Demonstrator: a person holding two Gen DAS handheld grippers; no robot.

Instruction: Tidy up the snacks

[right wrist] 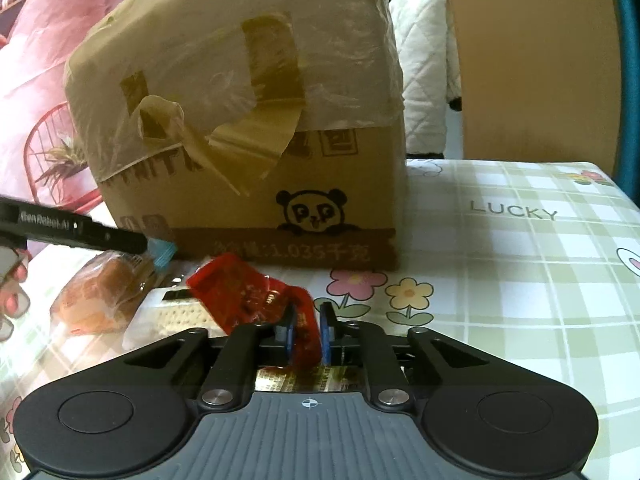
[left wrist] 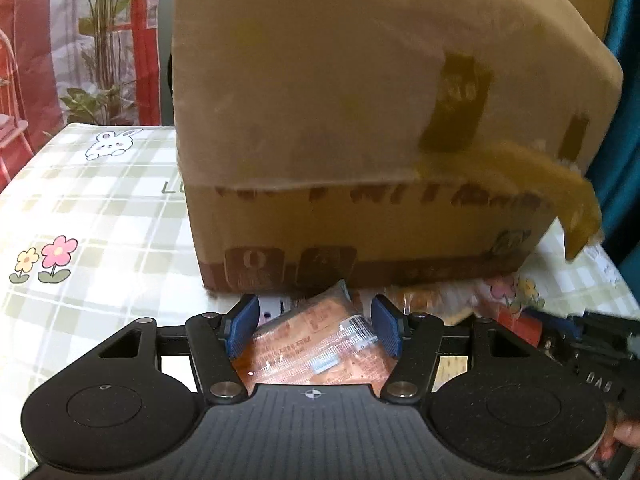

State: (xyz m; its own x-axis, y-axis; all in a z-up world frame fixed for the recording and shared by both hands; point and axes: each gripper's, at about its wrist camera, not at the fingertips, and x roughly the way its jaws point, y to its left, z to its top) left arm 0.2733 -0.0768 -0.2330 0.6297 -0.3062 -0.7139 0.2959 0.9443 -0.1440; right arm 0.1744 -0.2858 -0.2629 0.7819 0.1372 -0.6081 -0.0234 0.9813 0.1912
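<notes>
Orange film fills the gap of the left gripper: an orange snack packet lies between its blue pads, long axis running away from the wrist toward the cardboard box, its far tip almost at the box's foot. The jaws stand spread about halfway, and I cannot tell whether the pads press on the packet's sides or only flank it. So the packet sits dead ahead and centred, and a straight squeeze looks like all this hand needs.

From the right wrist view, the right gripper is pinching a red wrapper, jaws nearly together on its near end, while the rest of the wrapper leans off to the left and away, toward the box. A clear bag of brown pastries lies farther left on the checked worktop, just under the left gripper's fingertip. Each hand is nearer to its own snack; the pastry bag falls closer to the left one.
</notes>
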